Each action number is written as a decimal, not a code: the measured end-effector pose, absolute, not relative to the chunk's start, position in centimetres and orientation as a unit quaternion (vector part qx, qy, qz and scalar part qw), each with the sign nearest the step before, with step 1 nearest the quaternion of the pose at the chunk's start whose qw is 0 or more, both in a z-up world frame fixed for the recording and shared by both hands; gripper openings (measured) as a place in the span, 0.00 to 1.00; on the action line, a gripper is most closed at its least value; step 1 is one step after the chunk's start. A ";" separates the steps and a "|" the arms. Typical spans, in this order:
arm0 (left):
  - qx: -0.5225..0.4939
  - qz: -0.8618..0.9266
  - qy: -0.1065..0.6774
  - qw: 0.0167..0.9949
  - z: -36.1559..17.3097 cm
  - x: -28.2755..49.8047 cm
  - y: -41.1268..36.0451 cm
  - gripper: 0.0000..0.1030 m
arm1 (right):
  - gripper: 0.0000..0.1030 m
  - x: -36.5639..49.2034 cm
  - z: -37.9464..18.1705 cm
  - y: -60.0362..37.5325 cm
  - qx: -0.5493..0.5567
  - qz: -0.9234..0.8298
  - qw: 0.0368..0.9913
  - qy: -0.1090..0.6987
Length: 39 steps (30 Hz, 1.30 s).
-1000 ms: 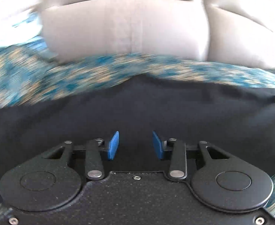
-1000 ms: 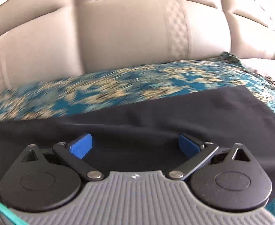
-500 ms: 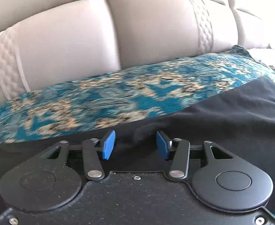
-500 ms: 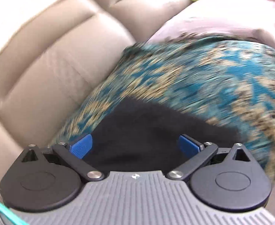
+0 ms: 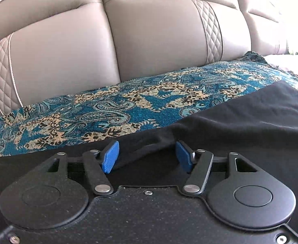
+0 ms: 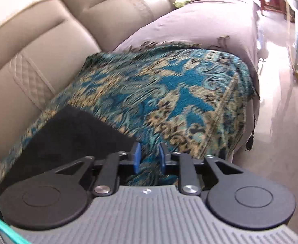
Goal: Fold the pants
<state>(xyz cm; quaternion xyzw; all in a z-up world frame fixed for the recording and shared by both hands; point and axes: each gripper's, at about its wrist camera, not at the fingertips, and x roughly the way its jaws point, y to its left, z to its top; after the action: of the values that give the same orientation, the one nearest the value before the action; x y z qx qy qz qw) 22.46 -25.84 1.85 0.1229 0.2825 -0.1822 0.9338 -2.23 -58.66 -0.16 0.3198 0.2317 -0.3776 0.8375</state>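
Both grippers need care: the left gripper (image 5: 146,156), jaws opening around a ridge of the black pants (image 5: 250,126), should let go cleanly, while the right gripper (image 6: 149,158), jaws closing on nothing beside the pants' corner, should shift onto cloth.

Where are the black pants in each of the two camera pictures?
Left wrist view: the black pants fill the lower right and run along the bottom, behind the left gripper, whose jaws are opening with a raised fold between them.
Right wrist view: the black pants lie at lower left, left of the right gripper, whose jaws are closing.
Shared landmark: the teal patterned throw under the pants.
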 end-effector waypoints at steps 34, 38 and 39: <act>0.085 -0.187 0.277 0.939 2.0 21.7 -24.2 0.70 | 0.60 12.4 4.6 -45.0 0.132 -0.102 0.964 0.207; 0.091 -0.203 0.273 0.936 2.5 19.9 -21.9 0.68 | 0.60 16.8 3.7 -39.4 0.071 -0.010 0.965 0.253; 0.096 -0.199 0.269 0.937 2.3 19.6 -21.2 0.69 | 0.60 17.6 3.3 -38.5 0.064 0.008 0.961 0.268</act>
<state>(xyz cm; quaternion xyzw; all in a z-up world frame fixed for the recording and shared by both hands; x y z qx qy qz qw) 19.57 -21.25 2.32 0.0955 0.2691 -0.1995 0.9374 17.57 -38.48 3.28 0.0640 0.2676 0.0077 0.9614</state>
